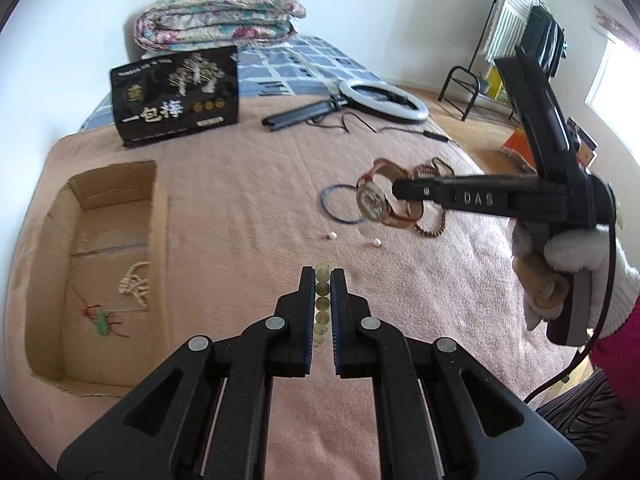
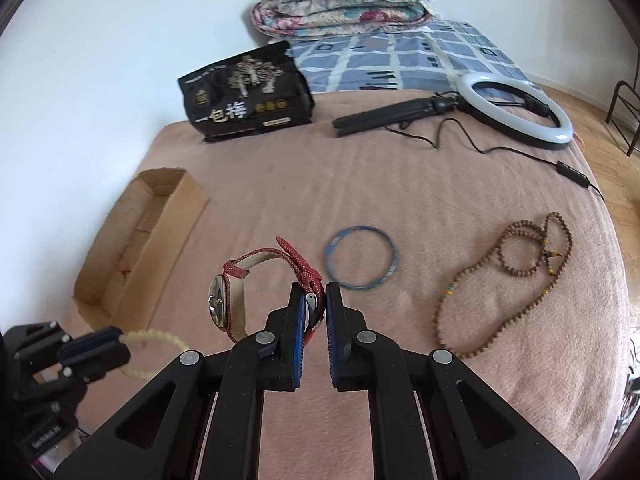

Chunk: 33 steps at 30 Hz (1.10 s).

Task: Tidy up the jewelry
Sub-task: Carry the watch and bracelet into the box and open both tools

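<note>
My left gripper [image 1: 323,280] is shut on a pale bead bracelet [image 1: 322,304] and holds it above the pink blanket; it also shows in the right wrist view [image 2: 154,350]. My right gripper [image 2: 314,300] is shut on the strap of a red-strapped watch [image 2: 228,304], lifted off the bed; the watch also shows in the left wrist view [image 1: 374,202]. A blue bangle [image 2: 361,258] and a brown bead necklace [image 2: 516,276] lie on the blanket. An open cardboard box [image 1: 48,280] at left holds a white bead strand [image 1: 136,288] and a green-and-red charm [image 1: 102,320].
Two small white beads [image 1: 332,236] lie on the blanket. A black snack bag [image 2: 248,92], a ring light with tripod and cable [image 2: 516,108], and a folded floral quilt [image 2: 344,0] sit further back. A clothes rack [image 1: 516,32] stands beyond the bed's right edge.
</note>
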Available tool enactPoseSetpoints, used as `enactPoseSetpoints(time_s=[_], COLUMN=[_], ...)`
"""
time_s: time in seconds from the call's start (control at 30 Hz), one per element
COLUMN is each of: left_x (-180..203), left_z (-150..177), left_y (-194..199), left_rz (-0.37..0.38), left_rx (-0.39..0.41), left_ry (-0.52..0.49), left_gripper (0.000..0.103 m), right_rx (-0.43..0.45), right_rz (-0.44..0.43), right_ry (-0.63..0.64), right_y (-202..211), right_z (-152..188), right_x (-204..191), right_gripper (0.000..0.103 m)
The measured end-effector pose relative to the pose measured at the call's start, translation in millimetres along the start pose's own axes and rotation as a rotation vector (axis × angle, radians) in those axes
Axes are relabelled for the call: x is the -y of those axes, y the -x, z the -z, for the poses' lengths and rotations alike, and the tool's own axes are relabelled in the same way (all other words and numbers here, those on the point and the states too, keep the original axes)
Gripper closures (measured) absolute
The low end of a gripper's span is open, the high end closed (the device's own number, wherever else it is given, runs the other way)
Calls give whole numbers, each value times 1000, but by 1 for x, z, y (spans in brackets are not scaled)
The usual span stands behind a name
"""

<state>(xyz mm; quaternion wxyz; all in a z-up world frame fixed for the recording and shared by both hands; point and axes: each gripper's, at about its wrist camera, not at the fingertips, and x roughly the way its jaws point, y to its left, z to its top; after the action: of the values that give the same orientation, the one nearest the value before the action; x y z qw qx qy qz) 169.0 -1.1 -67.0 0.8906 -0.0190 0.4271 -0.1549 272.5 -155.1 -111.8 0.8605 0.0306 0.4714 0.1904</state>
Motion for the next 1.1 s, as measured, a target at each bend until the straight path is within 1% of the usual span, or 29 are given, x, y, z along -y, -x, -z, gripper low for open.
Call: enactPoseSetpoints(time_s=[0.27, 0.47, 0.67, 0.83, 1.1], left_x=[-43, -83, -120, -141, -153], left_z=[-2, 1, 10, 19, 29], left_y=[27, 45, 55, 59, 58], left_rz=[-39, -89, -131, -152, -157], left_rx=[47, 78, 84, 80, 64], left_ry=[65, 116, 173, 211, 226], left_gripper=[98, 98, 98, 98, 98], right_rx=[-2, -5, -9, -14, -23], right_rz=[-32, -49, -65, -81, -100], right_ry=[35, 75, 114, 154, 210], right_y=[-5, -13, -21, -33, -54], right_z=[-3, -12, -23, -32, -45], right_x=[-31, -58, -87, -114, -153], right_gripper=[95, 95, 95, 95, 95])
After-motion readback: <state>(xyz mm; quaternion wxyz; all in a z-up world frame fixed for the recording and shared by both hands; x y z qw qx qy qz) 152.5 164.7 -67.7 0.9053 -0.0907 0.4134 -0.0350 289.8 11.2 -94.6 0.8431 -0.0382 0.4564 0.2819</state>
